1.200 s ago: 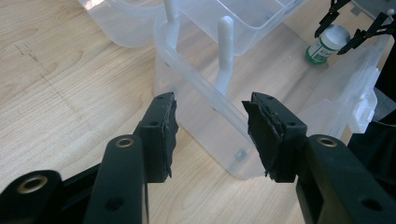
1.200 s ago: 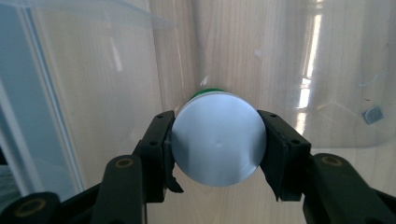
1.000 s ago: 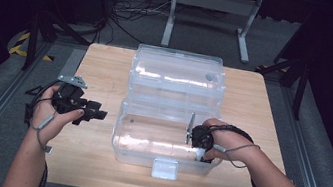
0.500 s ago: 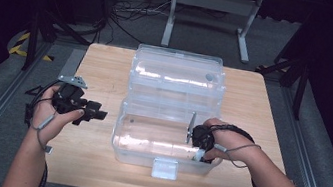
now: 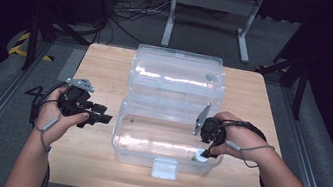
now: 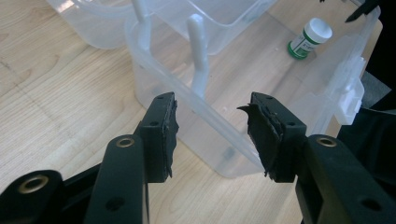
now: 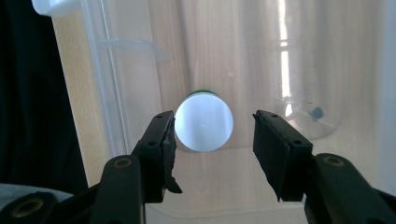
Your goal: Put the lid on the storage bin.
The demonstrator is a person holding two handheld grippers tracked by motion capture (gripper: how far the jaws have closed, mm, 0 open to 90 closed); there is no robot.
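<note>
the bottle (image 7: 204,122) stands upright on the floor of the clear box (image 5: 164,160), in its near right corner. the right gripper (image 5: 208,145) has lifted a little since a second ago and now hangs just above the cap, jaws apart and empty: the bottle looks released. the left gripper (image 6: 212,133) waits outside the box's left end, jaws half open, holding nothing.

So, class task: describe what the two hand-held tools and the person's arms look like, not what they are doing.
Both tools are black. The left tool carries a grey three-cornered plate on top; the right tool has one too. Each has two flat black jaws with worn, ragged pads and brass-ringed holes. Dark cables trail along both forearms, which are bare, with no sleeves showing.
</note>
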